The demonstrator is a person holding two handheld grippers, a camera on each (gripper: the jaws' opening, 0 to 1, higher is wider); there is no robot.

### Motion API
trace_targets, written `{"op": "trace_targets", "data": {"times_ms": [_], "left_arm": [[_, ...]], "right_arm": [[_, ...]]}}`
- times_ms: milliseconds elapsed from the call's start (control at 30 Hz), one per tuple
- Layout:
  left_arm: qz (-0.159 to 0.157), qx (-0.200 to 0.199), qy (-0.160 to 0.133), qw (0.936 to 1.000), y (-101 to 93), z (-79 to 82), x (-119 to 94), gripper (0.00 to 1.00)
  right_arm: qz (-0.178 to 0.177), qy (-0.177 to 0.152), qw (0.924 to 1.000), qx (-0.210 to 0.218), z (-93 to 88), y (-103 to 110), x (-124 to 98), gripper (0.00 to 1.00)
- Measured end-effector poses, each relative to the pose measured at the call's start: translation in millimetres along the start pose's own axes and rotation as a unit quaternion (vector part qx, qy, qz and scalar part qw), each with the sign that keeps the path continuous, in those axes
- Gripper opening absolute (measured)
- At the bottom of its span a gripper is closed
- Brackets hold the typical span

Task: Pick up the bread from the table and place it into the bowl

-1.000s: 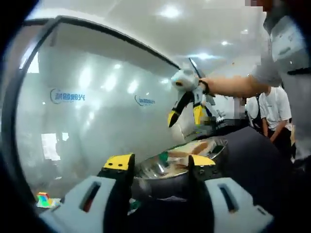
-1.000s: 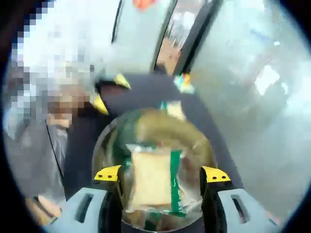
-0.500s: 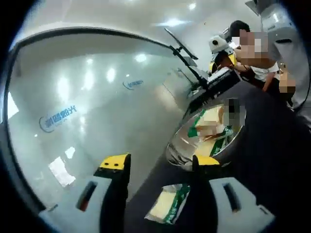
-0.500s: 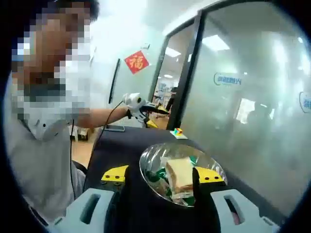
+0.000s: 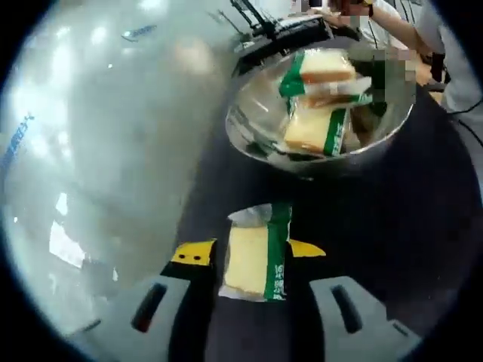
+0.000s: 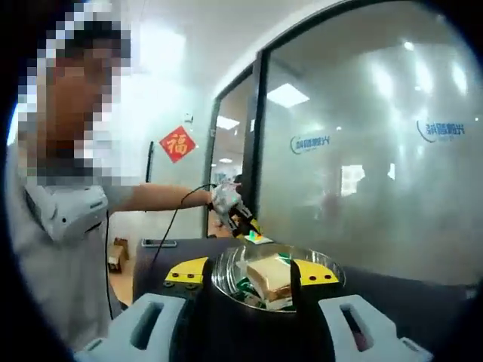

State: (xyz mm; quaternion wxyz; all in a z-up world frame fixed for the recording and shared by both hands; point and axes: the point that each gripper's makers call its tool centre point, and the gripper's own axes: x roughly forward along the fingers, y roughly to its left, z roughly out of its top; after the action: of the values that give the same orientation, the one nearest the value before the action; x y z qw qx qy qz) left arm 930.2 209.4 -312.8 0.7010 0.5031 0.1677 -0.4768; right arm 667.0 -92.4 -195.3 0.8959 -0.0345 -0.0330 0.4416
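Observation:
A steel bowl (image 5: 317, 147) on the dark table holds several wrapped bread slices (image 5: 315, 128) with green bands. Nearer to me another wrapped bread slice (image 5: 253, 260) lies flat on the table. My left gripper (image 5: 249, 253) is open, its yellow-tipped jaws standing on either side of that slice with a small gap. In the right gripper view the bowl (image 6: 226, 275) with bread (image 6: 273, 271) sits just beyond my open right gripper (image 6: 251, 273), which holds nothing. Farther back there, the left gripper (image 6: 240, 220) is held low over the table's far end.
The dark tablecloth (image 5: 423, 226) runs beside a frosted glass wall (image 5: 98, 136). A person in a white shirt (image 6: 64, 219) stands at the left of the right gripper view. A small colourful cube (image 6: 260, 239) lies at the table's far end.
The left gripper view has tipped down onto the table, and the loose slice now lies between its jaws. The right gripper has drawn back and levelled, still open.

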Motion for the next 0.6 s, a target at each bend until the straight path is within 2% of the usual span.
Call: {"op": "trace_targets", "data": {"times_ms": [67,133,200,233,267,367,400,500,533,567,600], "left_arm": [[-0.020,0.005,0.015,0.9997,0.9,-8.8,13.6,0.23],[-0.023,0.001,0.035,0.9991,6.6,-18.8,25.2,0.18],[-0.035,0.004,0.044,0.9984,10.5,-24.8,33.9,0.18],[-0.050,0.020,0.059,0.9969,10.1,-28.9,34.4,0.17],[-0.047,0.019,0.057,0.9971,13.9,-28.5,37.9,0.17],[-0.048,0.022,0.073,0.9959,18.2,-30.8,43.6,0.03],[-0.055,0.024,0.076,0.9953,17.7,-31.8,46.8,0.03],[-0.085,0.035,0.126,0.9878,-2.1,-39.0,44.5,0.04],[-0.078,0.025,0.119,0.9895,2.6,-37.0,50.4,0.06],[-0.086,0.026,0.116,0.9892,1.6,-36.5,52.3,0.10],[-0.093,0.017,0.130,0.9871,-5.0,-36.5,50.3,0.16]], "right_arm": [[-0.007,-0.005,1.0000,0.005,-0.5,-0.9,-0.3,0.38],[-0.018,-0.006,0.9998,0.008,-3.1,-3.0,-1.0,0.37],[-0.025,-0.010,0.9996,0.003,-6.1,-4.3,-2.0,0.37],[-0.026,-0.011,0.9996,0.008,-7.3,-4.3,-2.0,0.37],[-0.028,-0.012,0.9995,0.012,-8.5,-4.6,-1.9,0.37],[-0.040,-0.018,0.9990,0.010,-7.4,-9.1,-2.9,0.36],[-0.044,-0.023,0.9987,0.011,-6.2,-10.6,-3.5,0.36],[-0.053,-0.043,0.9974,0.026,-2.7,-15.3,-4.1,0.36],[-0.055,-0.048,0.9969,0.031,-3.4,-17.0,-3.7,0.36],[-0.057,-0.049,0.9966,0.035,-5.2,-18.4,-3.0,0.36],[-0.059,-0.049,0.9963,0.037,-7.3,-19.5,-2.1,0.36]]}}
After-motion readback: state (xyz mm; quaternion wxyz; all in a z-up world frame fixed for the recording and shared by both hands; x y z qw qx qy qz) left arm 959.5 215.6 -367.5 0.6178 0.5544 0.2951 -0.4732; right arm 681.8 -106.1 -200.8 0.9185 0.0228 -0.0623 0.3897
